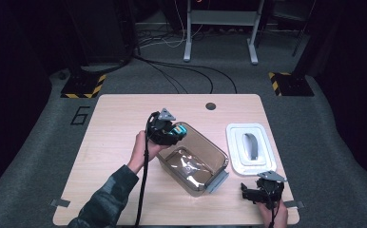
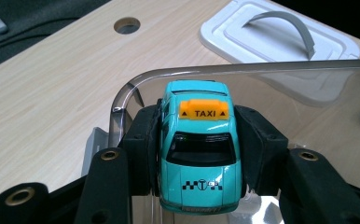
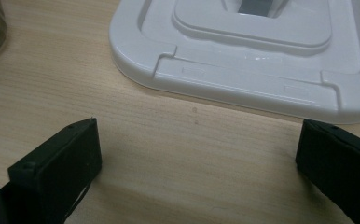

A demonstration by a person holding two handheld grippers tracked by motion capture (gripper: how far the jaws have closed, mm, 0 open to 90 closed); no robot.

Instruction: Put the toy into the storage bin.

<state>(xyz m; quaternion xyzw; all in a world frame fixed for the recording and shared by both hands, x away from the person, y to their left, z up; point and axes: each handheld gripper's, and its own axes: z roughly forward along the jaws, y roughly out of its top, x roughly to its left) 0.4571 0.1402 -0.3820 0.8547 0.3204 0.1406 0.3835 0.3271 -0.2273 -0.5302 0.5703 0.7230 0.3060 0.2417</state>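
Above the far-left corner of the clear container [image 1: 193,159], the left gripper [image 2: 199,154] clamped the toy taxi [image 2: 199,158] by its sides. Lowering and releasing it inside probably came next. Near the white lid [image 3: 243,56], the right gripper [image 3: 197,163] stood apart, holding nothing.

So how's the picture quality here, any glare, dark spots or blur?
High view: table evenly lit, the room around it nearly black, glare on the clear container floor. Left gripper view: toy taxi sharp, faint sheen on the container rim. Right gripper view: white lid slightly soft, soft shadows beside the jaws.
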